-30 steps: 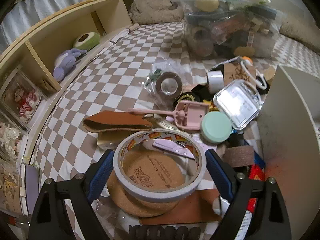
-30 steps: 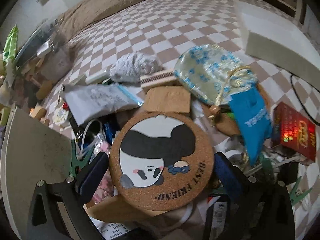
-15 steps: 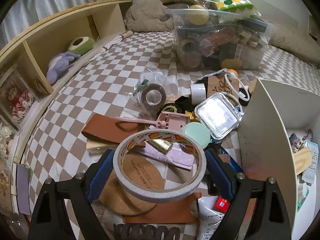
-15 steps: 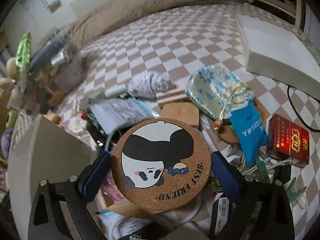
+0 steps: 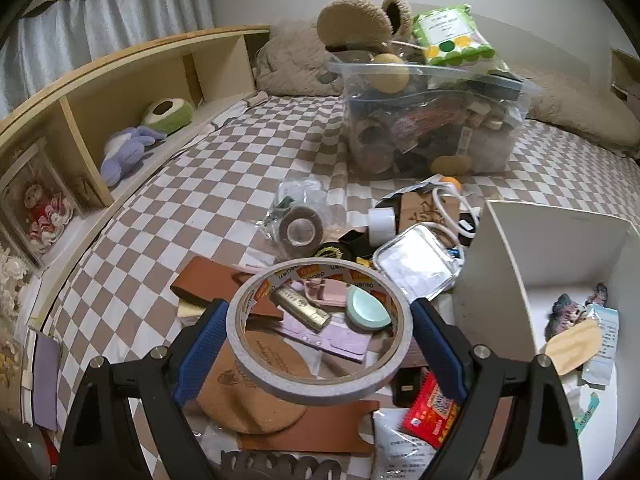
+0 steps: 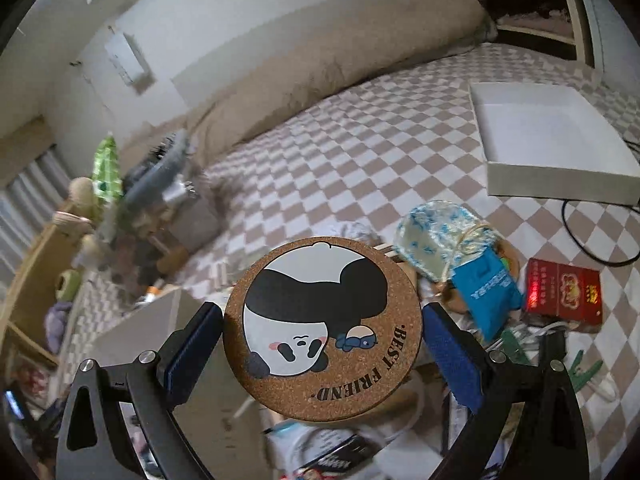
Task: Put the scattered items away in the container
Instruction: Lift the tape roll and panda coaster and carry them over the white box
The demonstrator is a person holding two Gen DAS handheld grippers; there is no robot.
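Note:
My left gripper (image 5: 318, 330) is shut on a wide roll of white tape (image 5: 276, 380), held flat above the clutter on the checked bed. Through its ring I see a gold lighter (image 5: 301, 313), a mint round tin (image 5: 366, 310) and a cork coaster (image 5: 240, 388) lying below. The white container box (image 5: 568, 264) stands to the right, with a few items inside. My right gripper (image 6: 322, 330) is shut on a round cork coaster with a panda print (image 6: 322, 328), lifted above the pile; the white box wall (image 6: 160, 320) shows at lower left.
A clear bin full of things (image 5: 428, 124) sits further back on the bed. A wooden shelf (image 5: 120, 92) with plush toys runs along the left. A white box lid (image 6: 548, 140), a blue patterned pouch (image 6: 436, 236) and a red packet (image 6: 564, 292) lie to the right.
Both grippers have risen with their loads: the tape roll has come off the cork coaster below it, and the panda coaster has lifted clear of the pile as the view tilted up.

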